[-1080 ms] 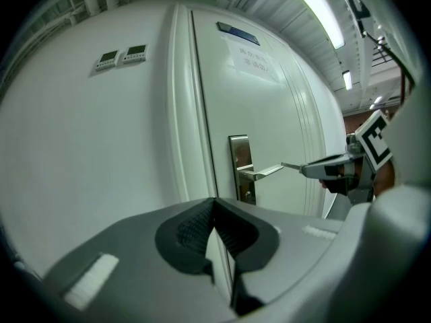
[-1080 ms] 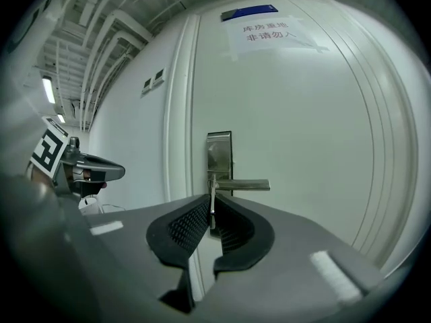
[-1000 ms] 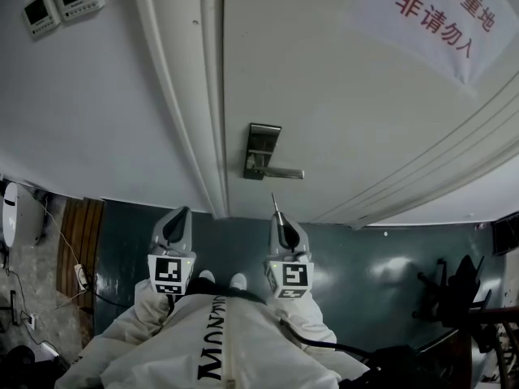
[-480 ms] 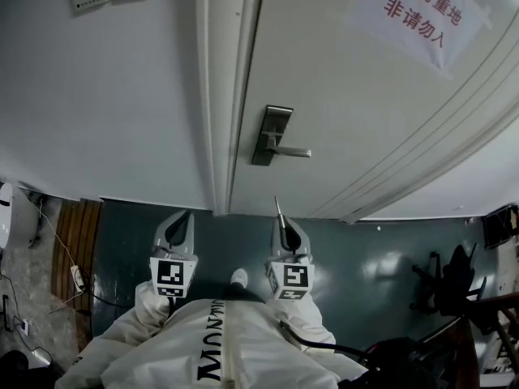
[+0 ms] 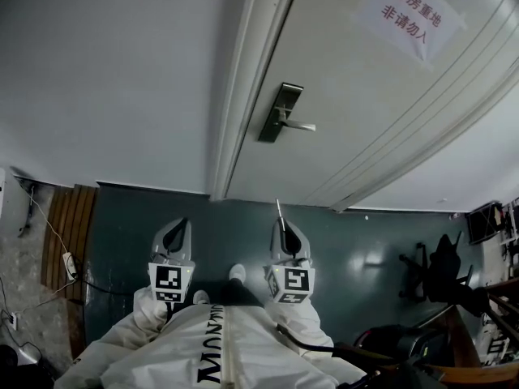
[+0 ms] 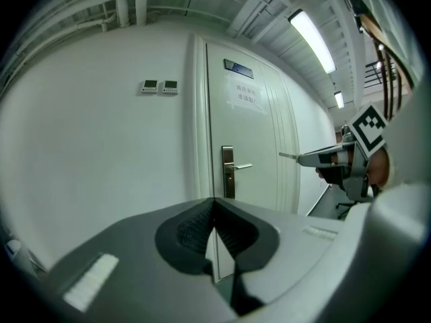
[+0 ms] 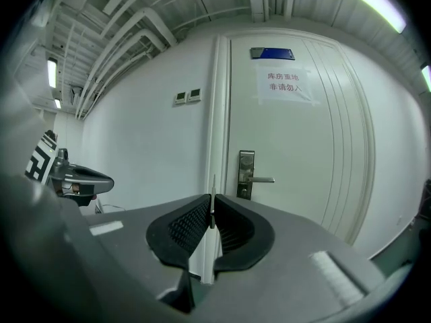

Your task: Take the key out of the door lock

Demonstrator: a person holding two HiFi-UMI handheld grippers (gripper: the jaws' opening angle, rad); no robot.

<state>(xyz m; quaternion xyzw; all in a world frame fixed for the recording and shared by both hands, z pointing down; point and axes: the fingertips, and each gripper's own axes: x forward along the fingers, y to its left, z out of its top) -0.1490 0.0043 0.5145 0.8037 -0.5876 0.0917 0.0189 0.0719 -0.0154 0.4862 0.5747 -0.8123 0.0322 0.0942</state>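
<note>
The white door [image 5: 365, 96] stands shut, with a metal lock plate [image 5: 280, 112] and lever handle [image 5: 298, 125] at its left edge. I see no key in the lock [image 7: 246, 175]. My right gripper [image 5: 280, 221] is shut on the key [image 5: 278, 207], whose thin blade sticks out past the jaws toward the door. In the right gripper view the key [image 7: 213, 204] is pinched upright between the pads. My left gripper [image 5: 182, 221] is shut and empty beside it. Both hang low over the floor, well back from the door. The left gripper view shows the lock [image 6: 228, 172] and the key [image 6: 288, 156].
A paper sign with red print [image 5: 409, 21] is stuck on the door. Two wall controllers [image 7: 187, 97] hang left of the frame. A wooden panel with cables [image 5: 65, 225] lies at the left, an office chair [image 5: 442, 270] at the right. The person's shoe [image 5: 237, 272] shows below.
The door and lock have slid up and away in the head view as the person backs off. Both grippers keep their places, the right one still holding the key.
</note>
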